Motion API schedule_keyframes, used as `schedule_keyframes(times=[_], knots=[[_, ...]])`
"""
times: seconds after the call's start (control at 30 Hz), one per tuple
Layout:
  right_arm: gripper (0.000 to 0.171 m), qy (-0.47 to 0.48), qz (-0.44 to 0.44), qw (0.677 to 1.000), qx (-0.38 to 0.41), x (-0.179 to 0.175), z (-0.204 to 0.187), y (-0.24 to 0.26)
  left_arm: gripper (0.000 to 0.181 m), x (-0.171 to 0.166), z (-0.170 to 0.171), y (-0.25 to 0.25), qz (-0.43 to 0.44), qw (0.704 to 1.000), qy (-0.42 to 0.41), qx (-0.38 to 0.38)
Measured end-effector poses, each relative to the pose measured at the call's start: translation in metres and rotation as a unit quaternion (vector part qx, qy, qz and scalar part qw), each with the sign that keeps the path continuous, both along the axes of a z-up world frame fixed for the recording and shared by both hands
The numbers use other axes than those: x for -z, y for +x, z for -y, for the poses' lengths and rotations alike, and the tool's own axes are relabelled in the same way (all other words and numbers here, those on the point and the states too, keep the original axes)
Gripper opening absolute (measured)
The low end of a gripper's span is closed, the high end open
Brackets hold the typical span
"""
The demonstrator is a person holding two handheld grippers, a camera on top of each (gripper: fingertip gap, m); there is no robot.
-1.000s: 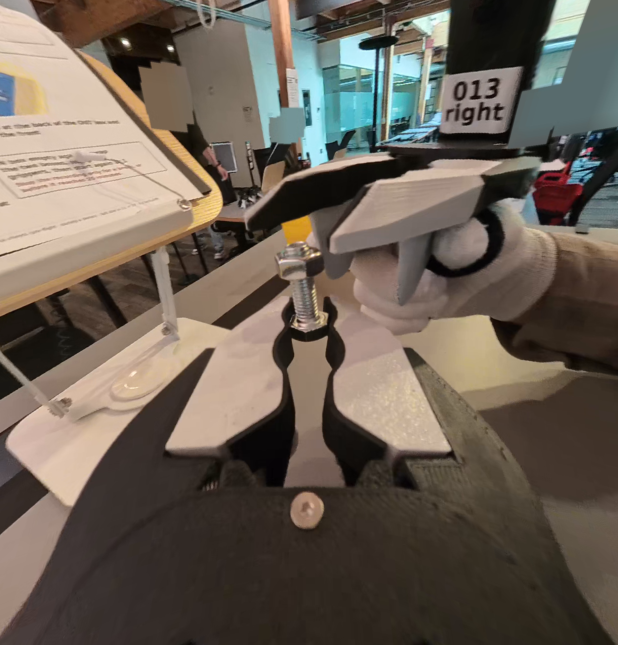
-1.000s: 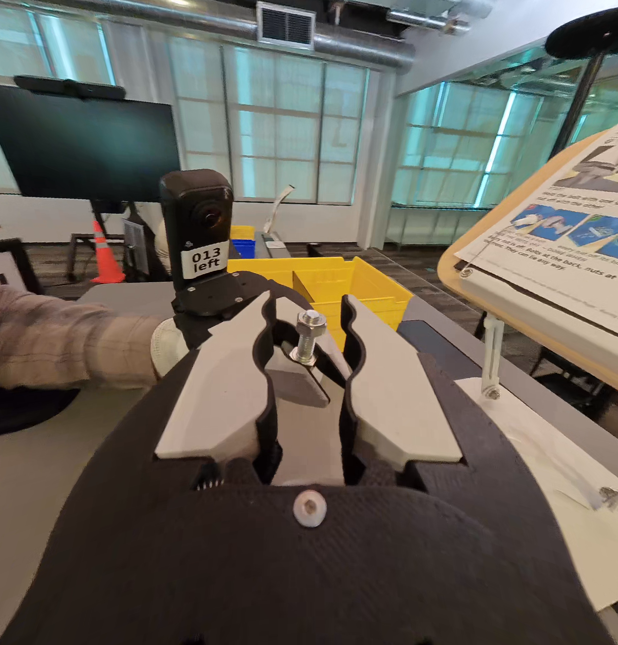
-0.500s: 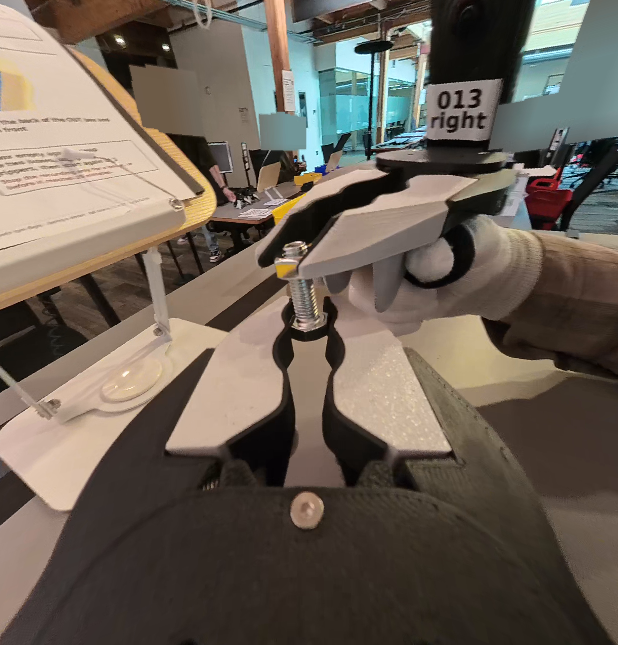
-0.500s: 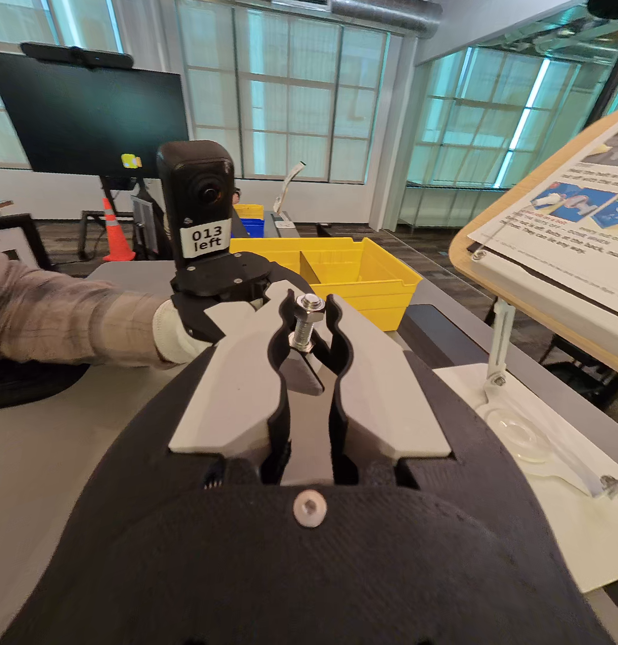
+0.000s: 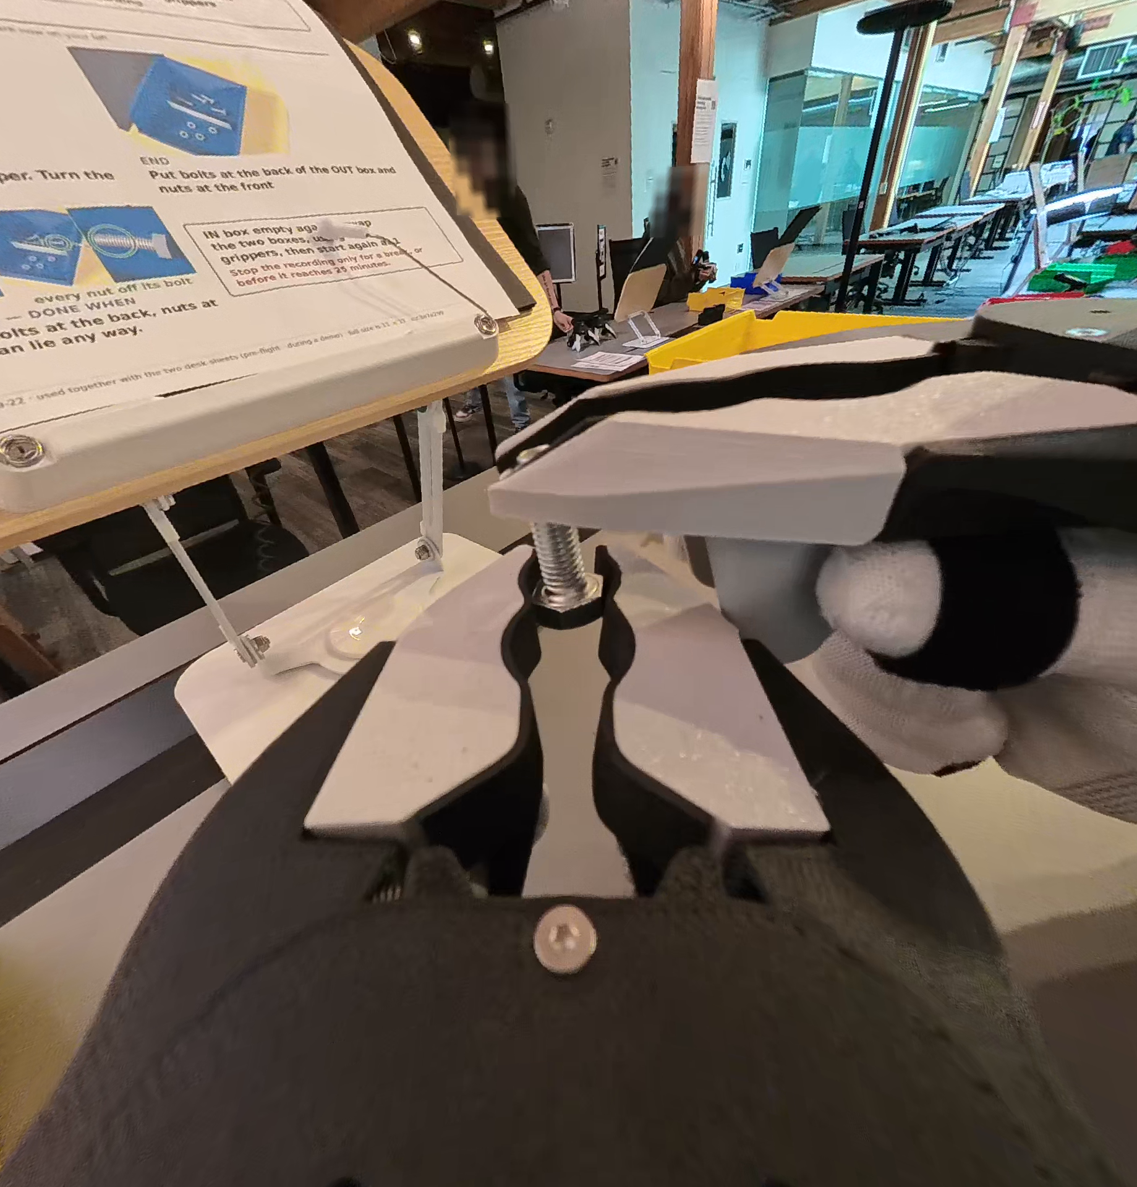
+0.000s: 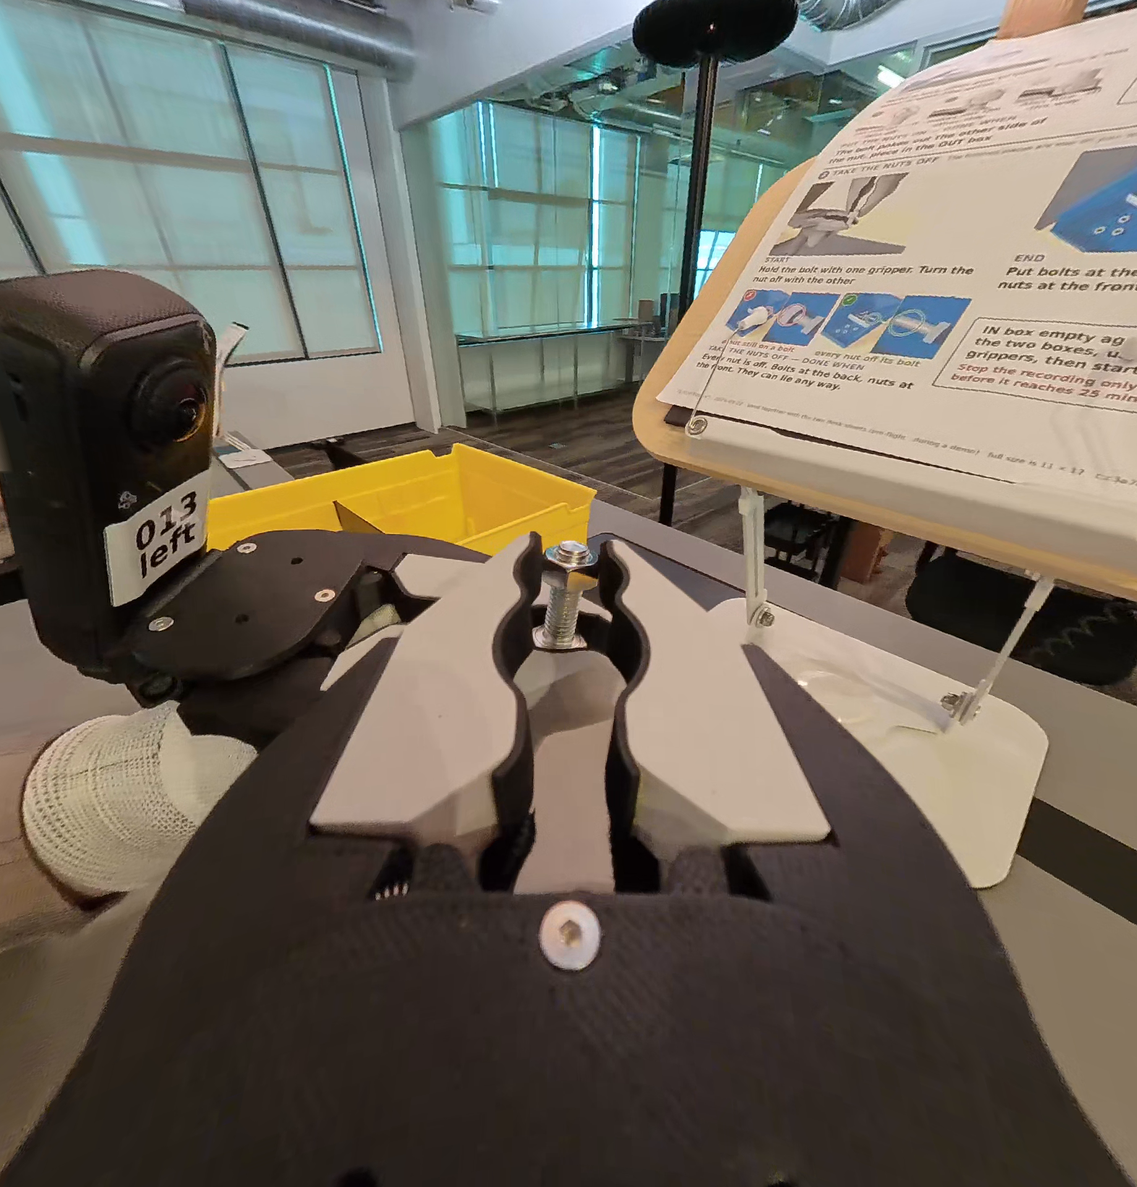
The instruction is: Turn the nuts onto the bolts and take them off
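Observation:
A silver bolt (image 5: 555, 559) stands upright, threads up. My left gripper (image 5: 565, 578) is shut on the bolt's head at its lower end. A silver nut (image 6: 569, 560) sits at the top of the threads. My right gripper (image 6: 569, 546) is shut on the nut, its two fingers on either side of it. In the left wrist view the right gripper (image 5: 508, 475) reaches in from the right and covers the bolt's top; only a sliver of the nut (image 5: 527, 455) shows. In the right wrist view the bolt (image 6: 560, 610) rises from the left gripper (image 6: 562, 649) below.
A yellow divided bin (image 6: 424, 488) stands behind the grippers, also in the left wrist view (image 5: 745, 334). An instruction sheet on a tilted wooden board (image 5: 199, 225) overhangs the table, on a white stand base (image 6: 938, 771). A white-gloved hand (image 5: 906, 706) holds the right gripper. Tip to tip, the grippers are about 5 cm apart.
My right gripper came in over the top of the bolt and its fingers closed on the nut. My left gripper kept hold of the bolt's head throughout.

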State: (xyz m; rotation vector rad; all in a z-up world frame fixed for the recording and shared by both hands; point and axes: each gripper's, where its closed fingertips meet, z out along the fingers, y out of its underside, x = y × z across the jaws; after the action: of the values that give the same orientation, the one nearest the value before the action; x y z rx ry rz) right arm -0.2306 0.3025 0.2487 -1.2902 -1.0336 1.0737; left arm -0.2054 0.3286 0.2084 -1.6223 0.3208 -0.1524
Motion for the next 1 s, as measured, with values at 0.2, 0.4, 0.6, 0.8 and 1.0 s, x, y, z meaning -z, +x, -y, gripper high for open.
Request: schedule_keyframes(times=[0.2,0.4,0.6,0.8,1.0], knots=[[0.041,0.024,-0.003,0.995,-0.092,-0.006,0.015,0.001,0.014,-0.006,0.004,0.007,-0.008,1.0,0.01,0.022],[0.042,0.05,-0.007,0.983,-0.175,-0.013,0.024,0.015,0.014,-0.009,0.008,0.017,-0.006,0.998,0.015,0.055],[0.033,0.037,-0.004,0.972,-0.231,-0.014,0.021,0.031,0.015,-0.012,0.016,0.034,0.009,0.994,0.02,0.11],[0.017,0.045,0.012,0.965,-0.257,-0.009,0.026,0.036,0.015,-0.012,0.02,0.044,0.011,0.99,0.019,0.137],[0.017,0.047,0.016,0.968,-0.246,-0.007,0.023,0.033,0.015,-0.011,0.018,0.04,0.009,0.992,0.018,0.123]])
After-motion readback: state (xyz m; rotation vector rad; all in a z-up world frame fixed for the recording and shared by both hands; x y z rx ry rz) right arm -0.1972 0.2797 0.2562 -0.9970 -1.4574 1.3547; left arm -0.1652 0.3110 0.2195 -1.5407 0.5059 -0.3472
